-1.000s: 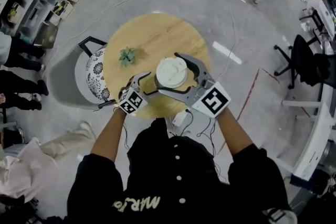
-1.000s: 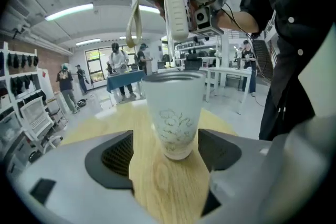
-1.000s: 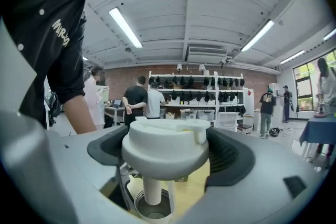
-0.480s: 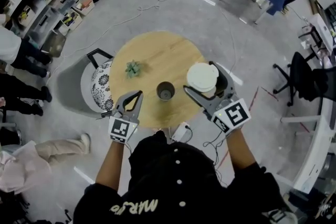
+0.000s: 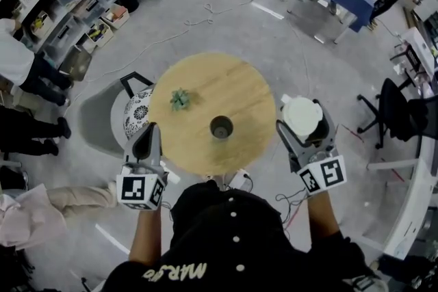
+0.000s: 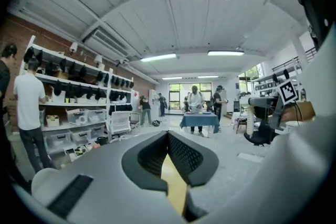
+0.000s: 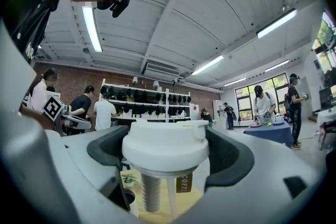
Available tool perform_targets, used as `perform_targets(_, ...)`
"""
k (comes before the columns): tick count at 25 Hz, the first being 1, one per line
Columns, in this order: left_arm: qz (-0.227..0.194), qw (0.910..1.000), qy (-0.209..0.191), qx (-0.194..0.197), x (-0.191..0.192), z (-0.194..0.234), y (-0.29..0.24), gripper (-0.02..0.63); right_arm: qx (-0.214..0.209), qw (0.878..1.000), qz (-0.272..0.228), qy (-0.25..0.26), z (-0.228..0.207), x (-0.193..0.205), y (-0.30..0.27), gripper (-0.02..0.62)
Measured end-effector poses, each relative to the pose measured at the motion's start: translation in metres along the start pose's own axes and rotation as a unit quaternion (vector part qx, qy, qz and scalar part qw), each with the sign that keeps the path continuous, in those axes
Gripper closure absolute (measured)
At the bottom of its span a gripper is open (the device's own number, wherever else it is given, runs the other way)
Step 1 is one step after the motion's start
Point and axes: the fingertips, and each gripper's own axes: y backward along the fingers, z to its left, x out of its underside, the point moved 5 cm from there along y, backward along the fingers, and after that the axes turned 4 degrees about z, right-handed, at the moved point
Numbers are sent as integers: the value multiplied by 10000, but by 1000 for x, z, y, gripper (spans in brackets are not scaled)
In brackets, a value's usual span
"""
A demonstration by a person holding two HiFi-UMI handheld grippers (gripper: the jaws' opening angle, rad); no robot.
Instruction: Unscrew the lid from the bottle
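In the head view, the round wooden table (image 5: 205, 82) carries the dark bottle (image 5: 221, 126), which stands upright and open-mouthed near the table's near edge, with a small green plant (image 5: 181, 98) to its left and apart from it. The lid (image 5: 301, 113) is off the bottle and sits in the right gripper (image 5: 303, 122), held out past the table's right edge, above the floor. The left gripper (image 5: 146, 140) is beside the table's left edge with its fingers drawn together and nothing in them. A chair (image 5: 135, 109) with a patterned cushion is tucked against the table on that side. In the left gripper view, the two dark ribbed pads meet at their tips, and only a sliver of the yellow tabletop shows through the narrow wedge below them. A cloth-covered blue table (image 6: 199, 120) with people around it stands far across the room. In the right gripper view, the jaws are spread wide and clamp the broad white lid from both sides. A pale ribbed straw (image 7: 151, 191) hangs down from its underside beside a small brown tag (image 7: 184, 182). Below and to the left, the plant and the bottle's dark rim show on the tabletop, well apart from the lid.
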Motion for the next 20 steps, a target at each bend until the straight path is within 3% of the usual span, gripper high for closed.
perform_targets(3,-194,9989,101,-406,-16,10,19,601,237,9997,-30,14,-7,-6,14,125)
perform_targets(6,-271,9980,45,-569,-24,13,29,601,433,9990,-17,57,-12,-6,23,126)
perform_targets(20,-281,9985,-27,-466,-23,12,19,601,741,9970,-33,223,-22,-6,28,126)
